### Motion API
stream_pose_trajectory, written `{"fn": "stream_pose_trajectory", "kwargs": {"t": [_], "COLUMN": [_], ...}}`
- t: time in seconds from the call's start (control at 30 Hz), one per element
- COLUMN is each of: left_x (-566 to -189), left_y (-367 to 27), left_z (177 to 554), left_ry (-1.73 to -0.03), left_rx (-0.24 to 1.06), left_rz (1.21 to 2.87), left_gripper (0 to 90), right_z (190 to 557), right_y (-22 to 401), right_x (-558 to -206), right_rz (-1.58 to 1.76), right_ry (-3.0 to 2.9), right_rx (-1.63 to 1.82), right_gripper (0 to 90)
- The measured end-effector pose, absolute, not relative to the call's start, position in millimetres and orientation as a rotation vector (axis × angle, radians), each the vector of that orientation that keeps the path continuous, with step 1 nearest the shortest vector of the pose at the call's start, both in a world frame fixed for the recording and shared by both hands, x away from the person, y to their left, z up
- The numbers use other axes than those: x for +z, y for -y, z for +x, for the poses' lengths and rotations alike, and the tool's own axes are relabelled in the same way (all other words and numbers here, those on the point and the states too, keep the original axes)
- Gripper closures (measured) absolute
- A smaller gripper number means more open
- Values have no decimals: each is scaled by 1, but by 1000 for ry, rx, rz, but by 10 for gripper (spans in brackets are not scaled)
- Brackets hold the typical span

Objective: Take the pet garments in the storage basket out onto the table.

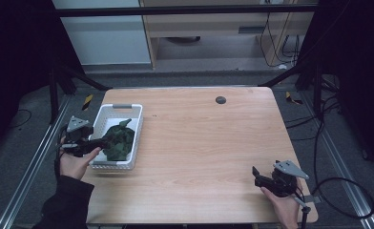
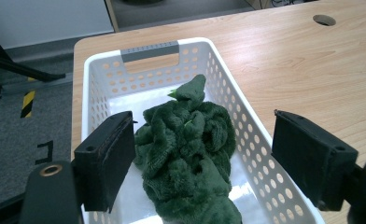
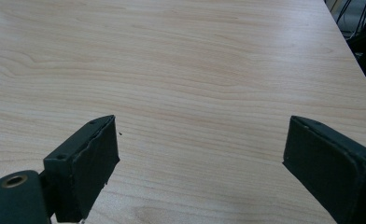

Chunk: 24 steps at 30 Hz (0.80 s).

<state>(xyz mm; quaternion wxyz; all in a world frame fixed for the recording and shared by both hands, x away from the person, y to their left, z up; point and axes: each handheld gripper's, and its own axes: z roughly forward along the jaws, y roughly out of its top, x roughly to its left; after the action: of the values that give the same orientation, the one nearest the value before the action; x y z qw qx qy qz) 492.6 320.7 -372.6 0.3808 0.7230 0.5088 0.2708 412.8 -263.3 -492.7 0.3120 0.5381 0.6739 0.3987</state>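
One green cloth, one basket, two tongs

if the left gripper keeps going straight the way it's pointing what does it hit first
Most likely the green plush cloth lying in the white basket: the open left gripper points right at it, though the remaining gap is hard to judge.

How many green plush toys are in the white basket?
1. A crumpled green plush toy lies in the white basket at the table's left side, in front of the open left gripper. Anything beneath it would be hidden.
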Motion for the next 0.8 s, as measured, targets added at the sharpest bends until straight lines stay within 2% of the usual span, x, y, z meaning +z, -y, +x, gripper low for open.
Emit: {"fn": "stream_pose_trajectory", "kwargs": {"t": [0.8], "left_x": [-377], "left_y": [-323], "left_z": [532], "left_ry": [-1362], "left_rx": [624], "left_rz": [1975], "left_gripper": [212], "right_z": [414], "right_y": [262], "right_x": [-494], "right_rz": [1429], "right_ry": [-1795], "right_rx": [1051], "right_gripper": [100]}}
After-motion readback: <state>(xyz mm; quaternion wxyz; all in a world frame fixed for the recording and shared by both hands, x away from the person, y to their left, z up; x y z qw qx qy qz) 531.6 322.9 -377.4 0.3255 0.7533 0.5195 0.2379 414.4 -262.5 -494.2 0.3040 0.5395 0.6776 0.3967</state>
